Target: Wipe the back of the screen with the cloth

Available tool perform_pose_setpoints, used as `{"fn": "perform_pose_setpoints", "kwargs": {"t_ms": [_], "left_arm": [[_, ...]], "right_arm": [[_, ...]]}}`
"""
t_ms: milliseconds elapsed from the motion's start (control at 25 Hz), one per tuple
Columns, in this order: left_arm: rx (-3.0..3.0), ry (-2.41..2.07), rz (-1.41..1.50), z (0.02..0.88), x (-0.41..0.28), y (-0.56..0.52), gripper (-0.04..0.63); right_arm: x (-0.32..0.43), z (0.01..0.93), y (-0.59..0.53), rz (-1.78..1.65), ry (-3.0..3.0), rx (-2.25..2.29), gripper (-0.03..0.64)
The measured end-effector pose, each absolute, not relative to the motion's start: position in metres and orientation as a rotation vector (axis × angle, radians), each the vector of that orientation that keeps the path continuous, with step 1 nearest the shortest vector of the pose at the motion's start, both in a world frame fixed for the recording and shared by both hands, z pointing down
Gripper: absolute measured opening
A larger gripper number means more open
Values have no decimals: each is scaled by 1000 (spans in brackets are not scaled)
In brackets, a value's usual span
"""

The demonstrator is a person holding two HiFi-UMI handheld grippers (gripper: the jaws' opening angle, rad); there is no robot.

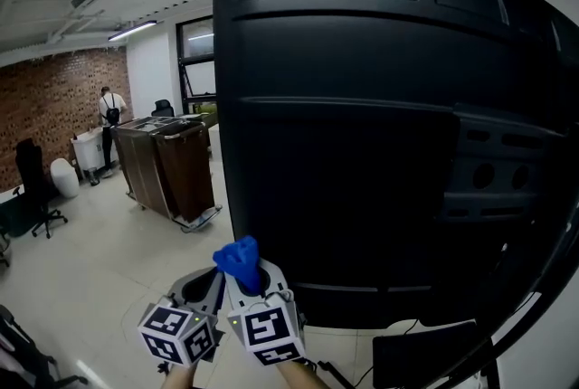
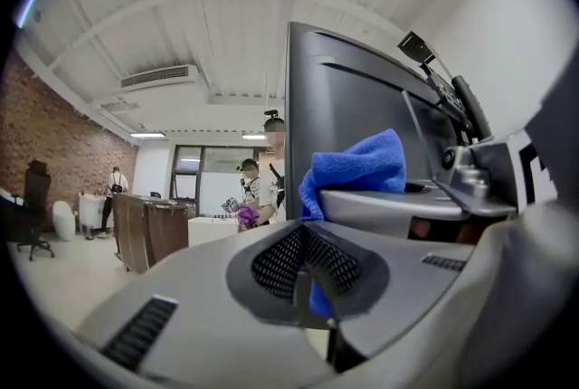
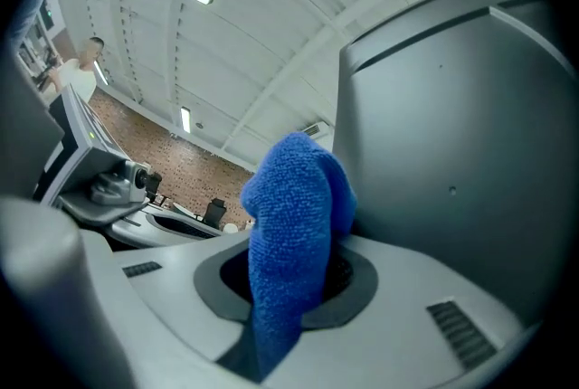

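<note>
Blue cloth (image 1: 239, 261), bunched into a narrow wad. Its long axis runs along the jaws that hold it, and its rounded free end points up and away from the person, toward the screen. In the right gripper view the cloth (image 3: 295, 242) rises from between the jaw pads, with a short tail hanging below them.

The right gripper (image 3: 291, 292) is clamped on the cloth's lower part. In the head view the right gripper (image 1: 249, 281) sits low in the picture, in front of the lower left part of the screen's back (image 1: 362, 107). No view settles whether the cloth touches that surface.

The screen's back is a large dark moulded panel with horizontal ribs, standing upright. It fills the right side of the right gripper view (image 3: 452, 152).

The left gripper (image 1: 205, 288) lies just beside the right one, on its left, their marker cubes almost touching. In its own view the left gripper (image 2: 304, 275) has its mesh pads brought together with nothing between them. The cloth (image 2: 355, 168) shows beyond it, against the screen's back (image 2: 344, 111).

Background, left: a brown wheeled cart (image 1: 170, 166), a person (image 1: 110, 110) and a brick wall (image 1: 50, 102).
</note>
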State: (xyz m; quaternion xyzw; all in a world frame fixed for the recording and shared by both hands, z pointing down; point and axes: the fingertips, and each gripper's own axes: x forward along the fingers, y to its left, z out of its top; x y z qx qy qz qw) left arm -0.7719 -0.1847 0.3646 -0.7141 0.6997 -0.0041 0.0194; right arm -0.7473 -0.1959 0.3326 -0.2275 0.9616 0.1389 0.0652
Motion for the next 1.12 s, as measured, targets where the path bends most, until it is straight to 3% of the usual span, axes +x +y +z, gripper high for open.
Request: {"fn": "perform_pose_setpoints", "kwargs": {"t_ms": [280,880,1120], "left_arm": [[-2296,2093,-20,365,-738,-200,6],[-2573,1647,7,351,-525,-255,6],[-2680,1484,-16,356,-464,-259,6]], "right_arm": [[-702,335,-208,436,2863,-789,51],[-458,341,-271,476,2683,-1364,51],[-399,347,-289,419,2622,-1550,51]]}}
